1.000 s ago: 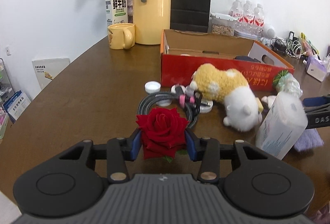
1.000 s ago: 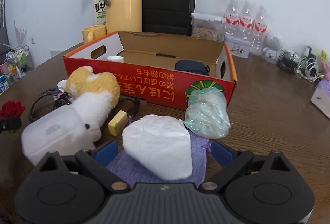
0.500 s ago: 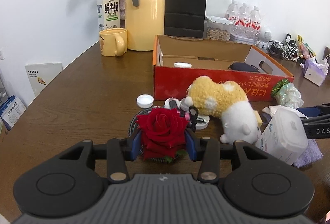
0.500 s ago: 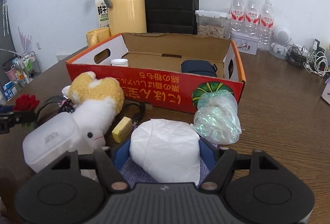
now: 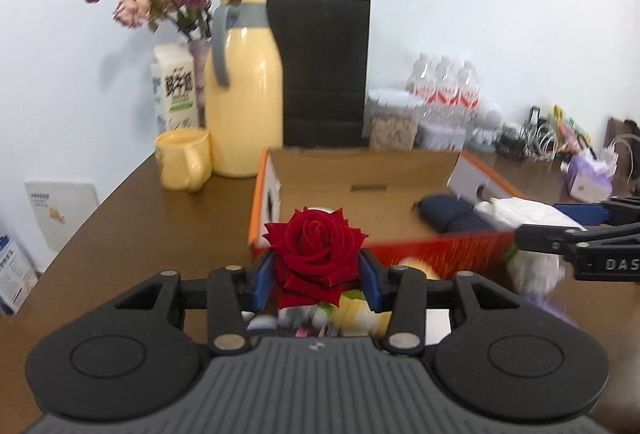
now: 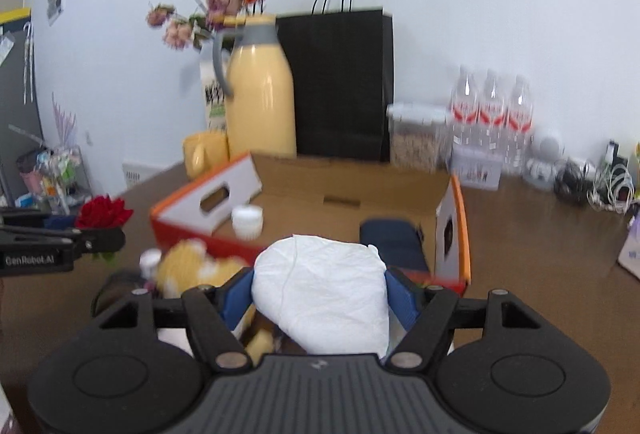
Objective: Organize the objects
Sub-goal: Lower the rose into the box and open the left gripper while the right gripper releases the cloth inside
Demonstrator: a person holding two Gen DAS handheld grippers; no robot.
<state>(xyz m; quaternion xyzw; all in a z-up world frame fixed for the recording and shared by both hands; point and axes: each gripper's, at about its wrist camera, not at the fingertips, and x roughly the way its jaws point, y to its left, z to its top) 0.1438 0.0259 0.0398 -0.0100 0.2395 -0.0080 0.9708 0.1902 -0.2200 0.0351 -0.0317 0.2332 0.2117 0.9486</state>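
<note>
From the left wrist camera we see our left gripper (image 5: 317, 276) clamped narrowly on a red rose (image 5: 315, 249), held above the table just in front of the near wall of the orange cardboard box (image 5: 376, 254); a dark blue pouch (image 5: 448, 215) lies inside the box. From the right wrist camera our right gripper (image 6: 320, 294), its jaws having just been closing, pinches a white plastic bag (image 6: 322, 294) over the box's near edge, with a small white jar (image 6: 247, 220) inside the box at its left end.
</note>
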